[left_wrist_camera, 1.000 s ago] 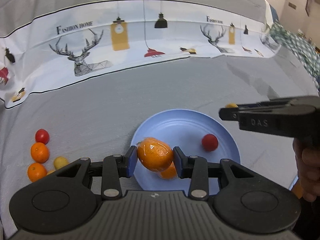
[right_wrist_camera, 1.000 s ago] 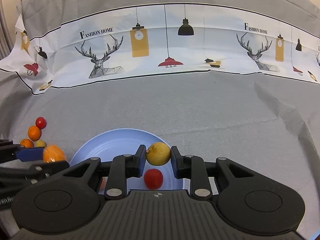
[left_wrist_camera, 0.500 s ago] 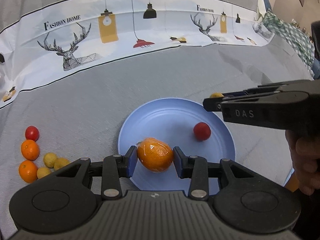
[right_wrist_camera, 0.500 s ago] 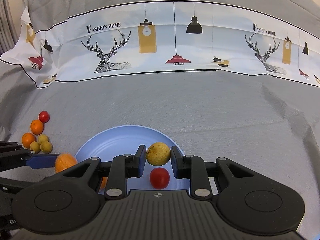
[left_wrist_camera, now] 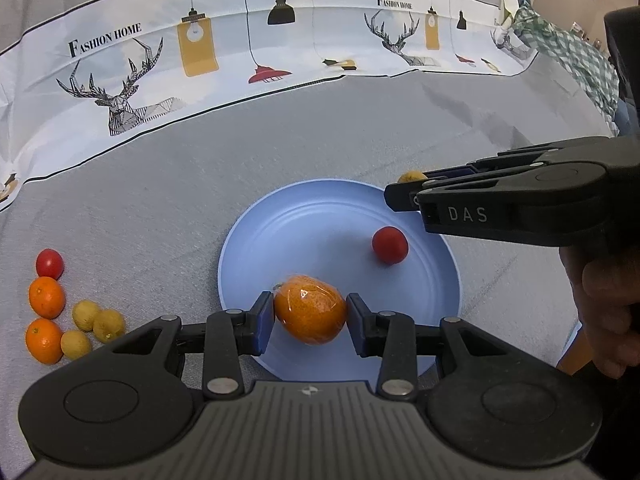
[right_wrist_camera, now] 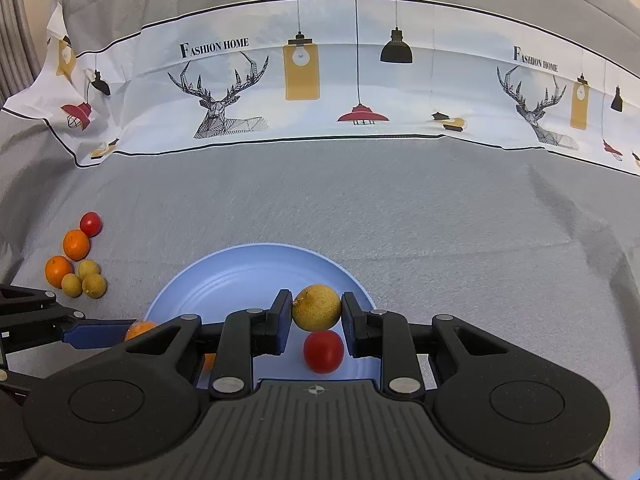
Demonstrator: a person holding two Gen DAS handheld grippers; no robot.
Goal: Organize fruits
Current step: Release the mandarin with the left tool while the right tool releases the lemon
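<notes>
Left wrist view: a grey cloth (left_wrist_camera: 168,184) is covering the whole surface, with a printed white band (left_wrist_camera: 248,36) running along its far side. A blue plate (left_wrist_camera: 320,216) is sitting on the cloth near the middle. The left gripper (left_wrist_camera: 310,318) is clamping a wrapped orange (left_wrist_camera: 310,308) over the plate's near edge. The right gripper (right_wrist_camera: 316,322), held in a hand (left_wrist_camera: 608,304), is pinching a small yellow fruit (right_wrist_camera: 317,307) above the plate. A red tomato (left_wrist_camera: 390,245) is lying on the plate, right of centre. Loose fruit is waiting on the cloth well left of the plate: two oranges (left_wrist_camera: 46,297), three yellow fruits (left_wrist_camera: 108,325) and another tomato (left_wrist_camera: 49,263), clustered close together.
</notes>
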